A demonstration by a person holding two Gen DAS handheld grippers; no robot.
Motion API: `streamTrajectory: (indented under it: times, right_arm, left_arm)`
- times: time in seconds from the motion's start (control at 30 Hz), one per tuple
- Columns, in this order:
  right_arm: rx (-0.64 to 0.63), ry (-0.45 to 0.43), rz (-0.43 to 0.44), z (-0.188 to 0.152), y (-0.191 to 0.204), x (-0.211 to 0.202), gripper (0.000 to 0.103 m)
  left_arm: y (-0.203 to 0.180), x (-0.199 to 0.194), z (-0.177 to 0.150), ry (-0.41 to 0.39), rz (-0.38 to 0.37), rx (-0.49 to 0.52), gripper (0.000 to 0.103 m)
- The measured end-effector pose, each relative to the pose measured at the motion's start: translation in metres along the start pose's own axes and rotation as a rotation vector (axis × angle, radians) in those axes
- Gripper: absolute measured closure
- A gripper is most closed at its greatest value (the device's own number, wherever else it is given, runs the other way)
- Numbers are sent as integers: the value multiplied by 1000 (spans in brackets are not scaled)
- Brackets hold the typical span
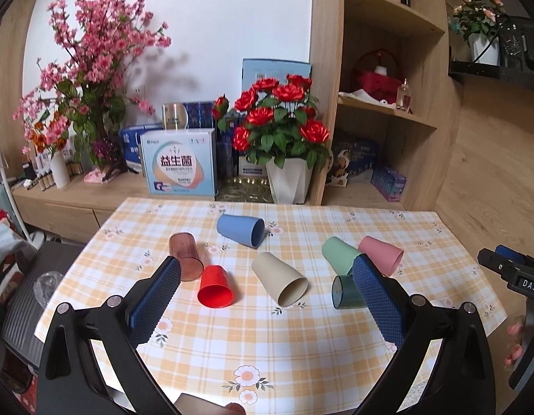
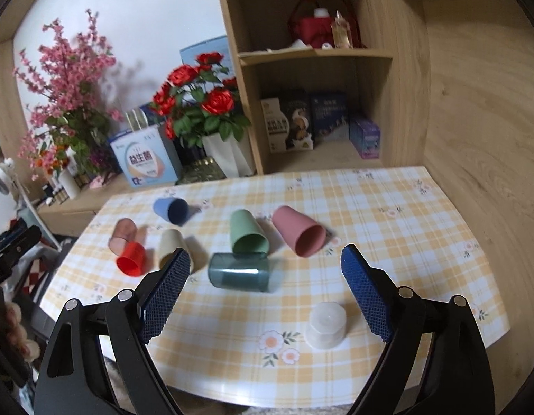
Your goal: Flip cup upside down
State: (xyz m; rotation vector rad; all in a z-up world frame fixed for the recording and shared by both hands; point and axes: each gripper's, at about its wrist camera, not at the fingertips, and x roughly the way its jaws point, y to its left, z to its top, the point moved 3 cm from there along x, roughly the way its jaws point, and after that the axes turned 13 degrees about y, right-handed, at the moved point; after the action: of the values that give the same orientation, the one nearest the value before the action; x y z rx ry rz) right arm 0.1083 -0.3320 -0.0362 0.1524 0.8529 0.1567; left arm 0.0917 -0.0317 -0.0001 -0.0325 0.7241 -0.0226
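Jaws of the right hand-held gripper and the left hand-held gripper gape wide, empty, above the table. Nearest, a whitish cup already stands inverted. Beyond lie toppled cups, teal cup closest, likely next to be grasped.
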Motion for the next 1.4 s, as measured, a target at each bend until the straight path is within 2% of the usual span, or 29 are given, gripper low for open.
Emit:
streamTrajectory:
  times: [0.37, 1.4]
  right_arm:
    - [-18, -66, 11, 0, 18, -31, 17]
    - [-31, -56, 20, -1, 26, -30, 17]
  left_arm:
    - [-2, -27, 2, -40, 22, 29, 6]
    - [-2, -34, 0, -52, 27, 42, 6]
